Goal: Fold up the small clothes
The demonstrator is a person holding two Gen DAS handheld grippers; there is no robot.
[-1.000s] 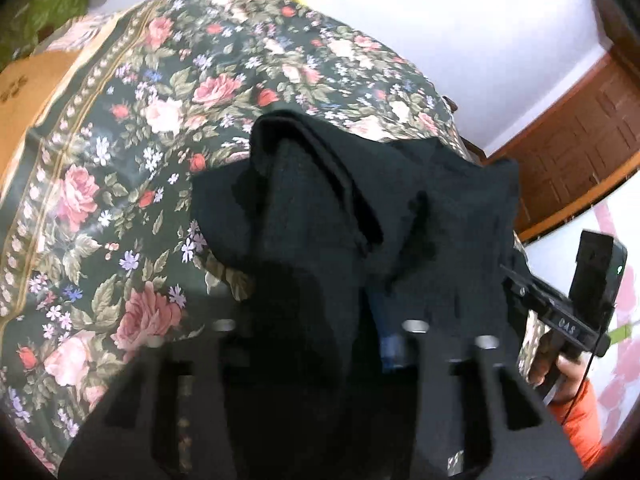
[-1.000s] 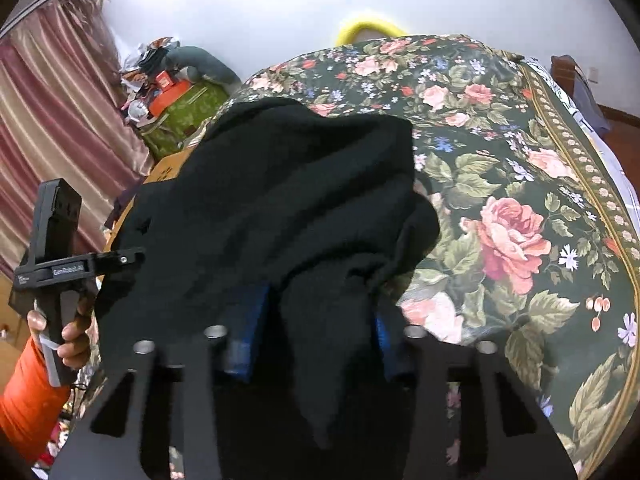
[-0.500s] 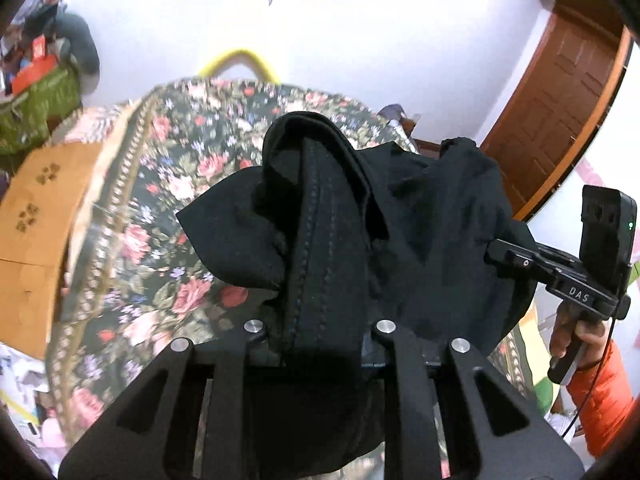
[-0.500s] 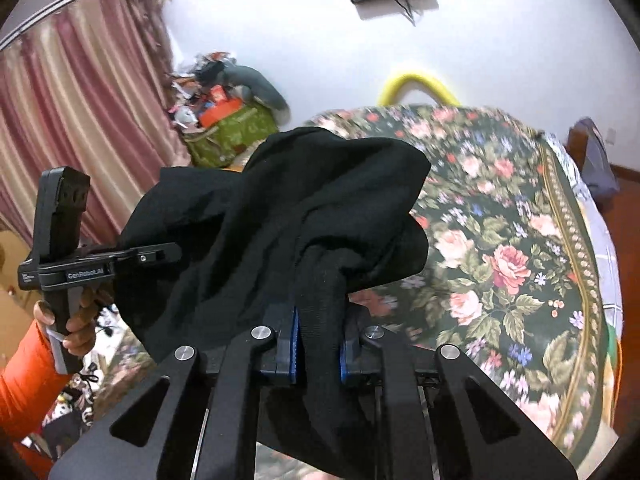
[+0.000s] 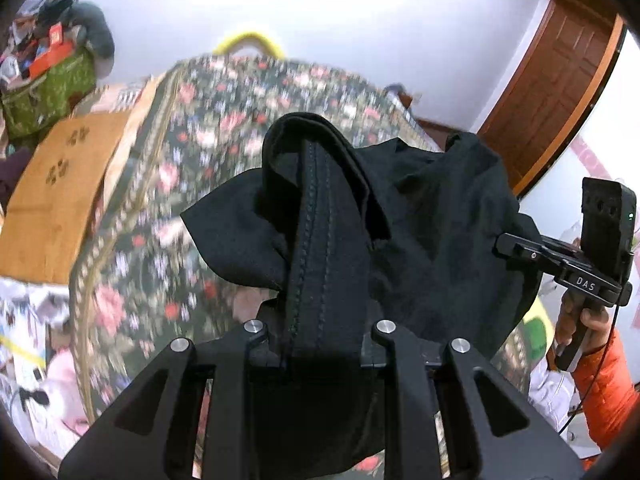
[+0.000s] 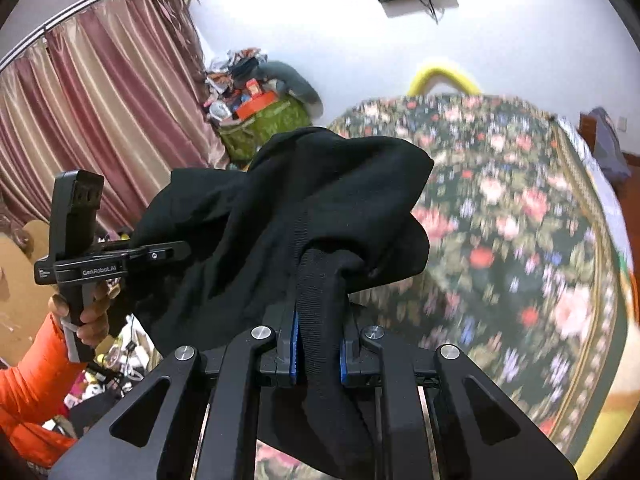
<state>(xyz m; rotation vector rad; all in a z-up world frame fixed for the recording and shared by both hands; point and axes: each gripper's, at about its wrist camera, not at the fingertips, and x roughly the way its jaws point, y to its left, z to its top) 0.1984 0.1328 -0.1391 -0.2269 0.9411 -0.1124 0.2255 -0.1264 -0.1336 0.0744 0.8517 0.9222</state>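
A small black garment (image 5: 420, 224) hangs in the air between my two grippers, above the floral bedspread (image 5: 208, 148). My left gripper (image 5: 320, 344) is shut on a stitched hem of it. My right gripper (image 6: 318, 344) is shut on a ribbed band of the same garment (image 6: 280, 208). The cloth bunches and sags between them. The right gripper's body shows at the right of the left wrist view (image 5: 576, 276); the left gripper's body shows at the left of the right wrist view (image 6: 100, 264).
The bed (image 6: 520, 216) fills the middle, with a yellow headboard arc (image 6: 444, 74) at the wall. A brown cardboard sheet (image 5: 56, 196) lies left of it. A green bag of clutter (image 6: 264, 128) and curtains (image 6: 100, 120) stand left, a wooden door (image 5: 560, 76) right.
Both grippers have lifted the black garment up off the bedspread and tilted back, so the wall, door and curtains now show. The bed looks farther away and blurred.
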